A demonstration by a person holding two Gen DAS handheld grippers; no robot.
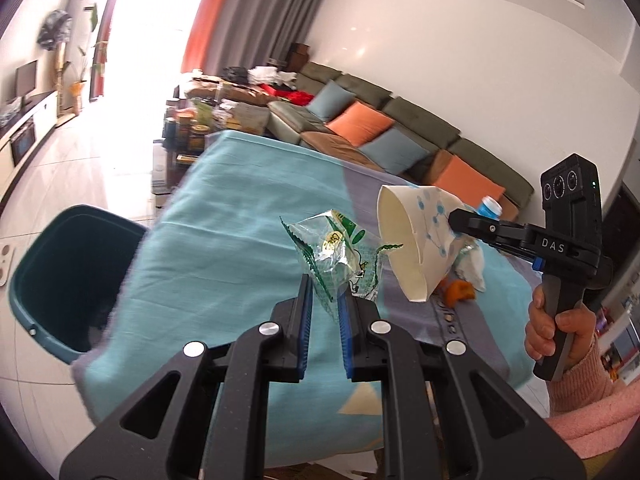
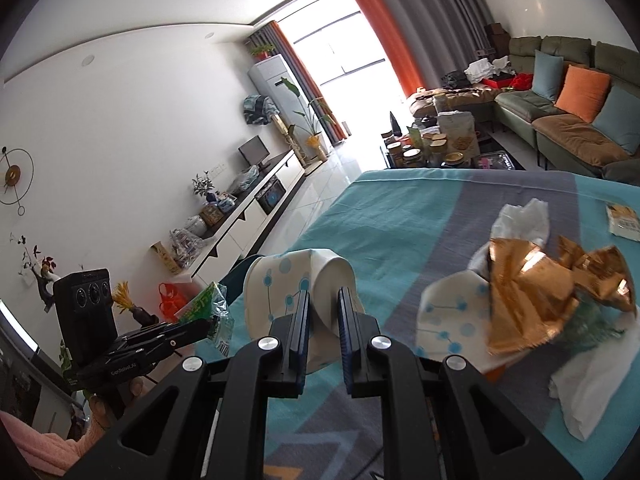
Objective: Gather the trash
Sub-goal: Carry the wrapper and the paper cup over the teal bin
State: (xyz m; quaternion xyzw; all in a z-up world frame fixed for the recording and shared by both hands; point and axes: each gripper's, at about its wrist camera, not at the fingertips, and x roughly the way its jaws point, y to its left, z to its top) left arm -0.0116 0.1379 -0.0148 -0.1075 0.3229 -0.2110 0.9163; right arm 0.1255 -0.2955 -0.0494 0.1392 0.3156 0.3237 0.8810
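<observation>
Left wrist view: the left hand-held gripper (image 1: 325,296) pinches a clear green-printed wrapper (image 1: 336,256) above the cloth-covered surface (image 1: 224,216), with the dark teal bin (image 1: 44,280) on the floor beside the edge. The right hand-held gripper (image 2: 323,300) clamps a crushed paper cup (image 2: 296,280) with blue dots, held off the surface. Further along lie a second flattened cup (image 2: 452,316), a gold foil wrapper (image 2: 552,284) and white tissues (image 2: 520,216), piled touching one another.
</observation>
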